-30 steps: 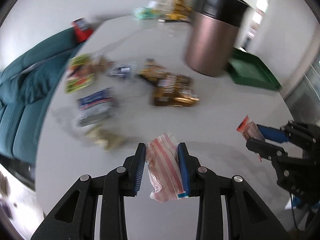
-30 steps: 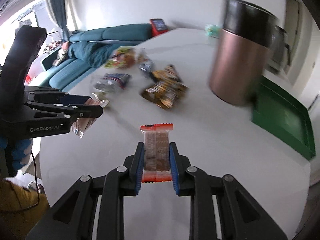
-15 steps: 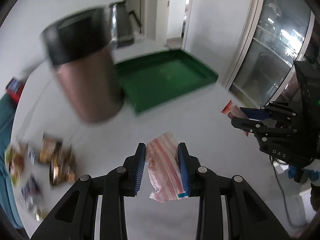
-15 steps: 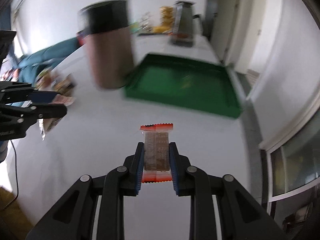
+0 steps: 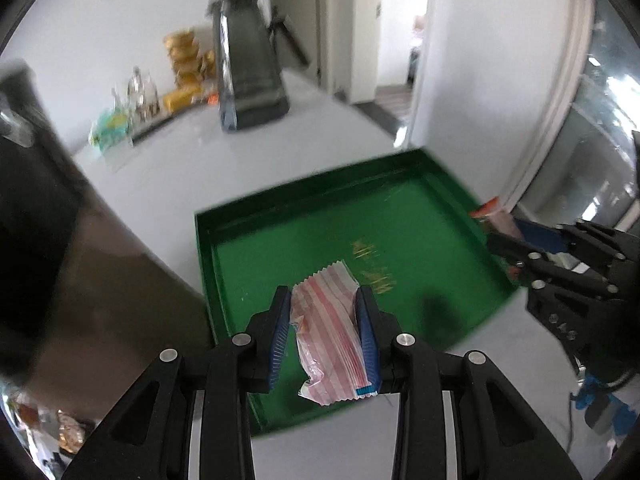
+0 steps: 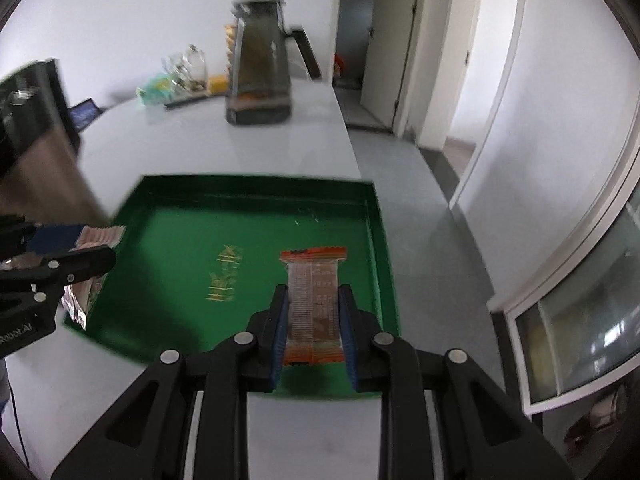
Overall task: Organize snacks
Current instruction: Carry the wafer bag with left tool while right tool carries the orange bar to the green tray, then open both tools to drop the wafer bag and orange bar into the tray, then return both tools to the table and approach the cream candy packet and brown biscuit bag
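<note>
Carrying two snacks over the green tray point(image 5: 448, 184), one clamped in each gripper.

My left gripper point(image 5: 325, 330) is closed on a pink striped packet point(image 5: 332, 332), hanging above the tray's near left part; my right gripper point(image 6: 313, 330) is closed on an orange-edged wafer bar point(image 6: 314, 300) above the tray's right side. To do this well, I'd lower each one close to the tray floor before letting go, and set them apart, side by side, so neither slides onto the other. I'd keep the left one clear of the tall copper bin point(image 5: 92, 280) just beside the tray. All of it stands on a white table point(image 6: 208, 136) with a jug point(image 6: 260, 68) at the far end, in a white-walled room with open doorways.
</note>
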Motion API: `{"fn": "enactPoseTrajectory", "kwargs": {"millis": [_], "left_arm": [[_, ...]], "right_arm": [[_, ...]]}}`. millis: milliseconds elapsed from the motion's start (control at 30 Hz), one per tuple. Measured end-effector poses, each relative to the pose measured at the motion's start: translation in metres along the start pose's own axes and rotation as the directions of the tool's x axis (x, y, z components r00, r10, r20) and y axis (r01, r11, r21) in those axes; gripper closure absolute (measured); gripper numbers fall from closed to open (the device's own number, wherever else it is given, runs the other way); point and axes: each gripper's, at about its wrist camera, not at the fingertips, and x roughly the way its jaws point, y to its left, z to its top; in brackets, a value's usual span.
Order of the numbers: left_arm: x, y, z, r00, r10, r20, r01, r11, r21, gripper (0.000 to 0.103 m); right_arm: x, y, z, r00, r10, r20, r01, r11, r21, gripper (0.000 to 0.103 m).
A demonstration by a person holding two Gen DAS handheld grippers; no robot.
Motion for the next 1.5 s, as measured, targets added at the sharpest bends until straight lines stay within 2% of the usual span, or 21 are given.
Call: {"fn": "enactPoseTrajectory", "kwargs": {"millis": [67,300,433,467,500,533,567,633,767,833,900,967,1033,1100,1200,1300,1400,1467,1500], "left_arm": [[0.022,0.005,-0.003,0.999,0.008,-0.044,-0.009,1.0,-0.013,0.075],[0.045,0.007,-0.015,0.996,0.026,-0.082,-0.026,1.0,-0.003,0.072],[0.049,0.007,-0.016,0.995,0.029,-0.093,-0.03,0.999,-0.014,0.062],[0.049,0.007,-0.015,0.994,0.022,-0.107,-0.024,1.0,-0.013,0.061],[0.047,0.007,-0.016,0.994,0.022,-0.105,-0.024,1.0,-0.012,0.056],[0.047,0.007,-0.014,0.995,0.027,-0.099,-0.028,1.0,-0.01,0.05],[0.044,0.006,-0.015,0.995,0.033,-0.091,-0.034,0.999,-0.009,0.048],[0.038,0.006,-0.014,0.997,0.036,-0.075,-0.037,0.999,-0.013,0.047],[0.015,0.003,-0.012,0.999,0.04,-0.032,-0.04,0.999,-0.011,0.047],[-0.006,-0.002,-0.011,1.0,0.021,0.001,-0.021,1.0,-0.014,0.047],[-0.039,-0.008,-0.009,0.998,-0.034,0.046,0.035,0.999,-0.026,0.047],[-0.078,-0.014,-0.01,0.991,-0.087,0.104,0.09,0.996,-0.02,0.046],[-0.127,-0.016,-0.014,0.975,-0.12,0.189,0.122,0.993,0.002,0.038],[-0.178,-0.006,-0.024,0.952,-0.154,0.266,0.157,0.988,0.008,0.036],[-0.242,0.032,-0.047,0.923,-0.149,0.356,0.162,0.987,-0.006,0.033],[-0.28,0.085,-0.069,0.919,-0.098,0.382,0.123,0.992,-0.041,0.033],[-0.319,0.156,-0.098,0.914,0.041,0.403,0.006,0.993,-0.114,0.033],[-0.345,0.204,-0.12,0.902,0.151,0.404,-0.088,0.981,-0.17,0.03],[-0.356,0.227,-0.133,0.893,0.206,0.401,-0.132,0.97,-0.204,0.024]], "right_arm": [[0.015,-0.002,-0.003,1.0,-0.007,-0.03,0.007,1.0,-0.003,0.103],[0.046,0.002,-0.011,0.995,-0.012,-0.098,0.011,1.0,-0.007,0.103],[0.051,0.002,-0.014,0.993,-0.018,-0.118,0.017,1.0,-0.012,0.103],[0.053,0.001,-0.013,0.993,-0.02,-0.118,0.019,1.0,-0.01,0.081],[0.052,0.0,-0.012,0.993,-0.023,-0.115,0.022,1.0,-0.008,0.068],[0.05,-0.001,-0.012,0.994,-0.025,-0.11,0.025,1.0,-0.004,0.043],[0.047,-0.001,-0.011,0.994,-0.028,-0.104,0.028,1.0,-0.002,0.036],[0.036,-0.004,-0.01,0.996,-0.024,-0.083,0.025,1.0,0.008,0.035],[-0.014,-0.012,-0.001,0.999,-0.041,0.015,0.041,0.999,0.026,0.024],[-0.053,-0.019,0.006,0.993,-0.065,0.096,0.061,0.997,0.047,0.021],[-0.097,-0.028,0.012,0.98,-0.091,0.179,0.077,0.993,0.086,0.016],[-0.156,-0.036,0.018,0.949,-0.142,0.282,0.112,0.987,0.117,0.002],[-0.208,-0.037,0.02,0.917,-0.165,0.362,0.124,0.983,0.132,0.0],[-0.263,-0.031,0.019,0.883,-0.195,0.426,0.152,0.979,0.134,0.0],[-0.312,-0.013,0.011,0.853,-0.218,0.475,0.186,0.976,0.114,0.0],[-0.342,0.018,0.004,0.842,-0.196,0.502,0.177,0.981,0.086,0.0],[-0.358,0.057,-0.007,0.841,-0.16,0.517,0.163,0.986,0.041,0.0],[-0.364,0.086,-0.014,0.845,-0.114,0.523,0.126,0.992,0.014,0.0],[-0.365,0.099,-0.016,0.845,-0.095,0.526,0.111,0.994,0.001,0.0]]}}
